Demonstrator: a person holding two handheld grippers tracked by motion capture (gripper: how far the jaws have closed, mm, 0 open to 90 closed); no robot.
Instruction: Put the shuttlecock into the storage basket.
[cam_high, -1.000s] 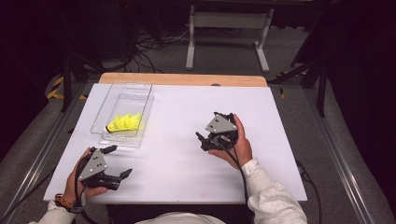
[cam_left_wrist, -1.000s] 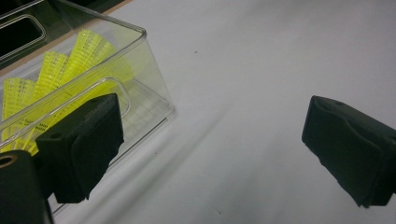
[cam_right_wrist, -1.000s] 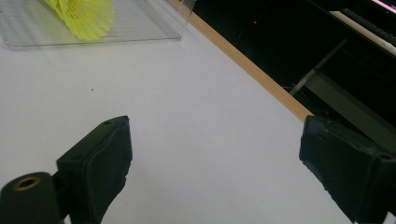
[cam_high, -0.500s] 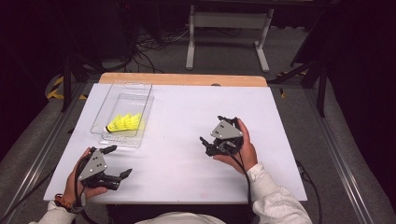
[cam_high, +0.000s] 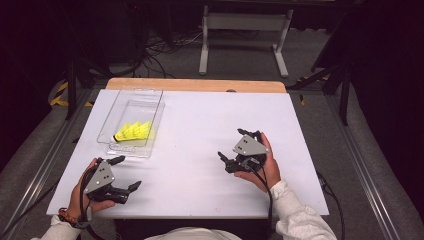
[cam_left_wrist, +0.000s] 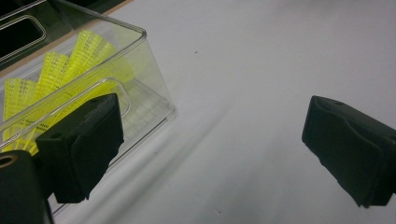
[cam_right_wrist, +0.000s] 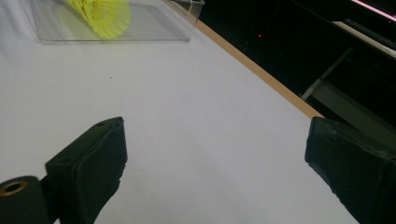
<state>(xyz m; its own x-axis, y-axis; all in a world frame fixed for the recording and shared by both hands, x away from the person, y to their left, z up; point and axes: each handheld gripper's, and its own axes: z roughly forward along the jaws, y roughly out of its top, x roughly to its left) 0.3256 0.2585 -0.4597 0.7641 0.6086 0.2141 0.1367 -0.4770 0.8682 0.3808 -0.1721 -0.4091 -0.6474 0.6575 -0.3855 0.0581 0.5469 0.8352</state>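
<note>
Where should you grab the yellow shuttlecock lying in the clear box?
Probably the yellow plastic shuttlecock is best gripped across its mesh skirt, coming down from above: it lies on its side in the open-topped clear plastic box, whose walls block a sideways approach. The open left tool is nearest.

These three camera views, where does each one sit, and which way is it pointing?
High view: above the person's side, looking forward and down on the white table; both forearms, left tongs and right tongs show.
Left gripper view: rides the left tongs, facing the clear tray of yellow shuttlecocks; two black jaws show, apart.
Right gripper view: rides the right tongs, facing across the table; jaws apart.
All three share tray and shuttlecocks.
</note>
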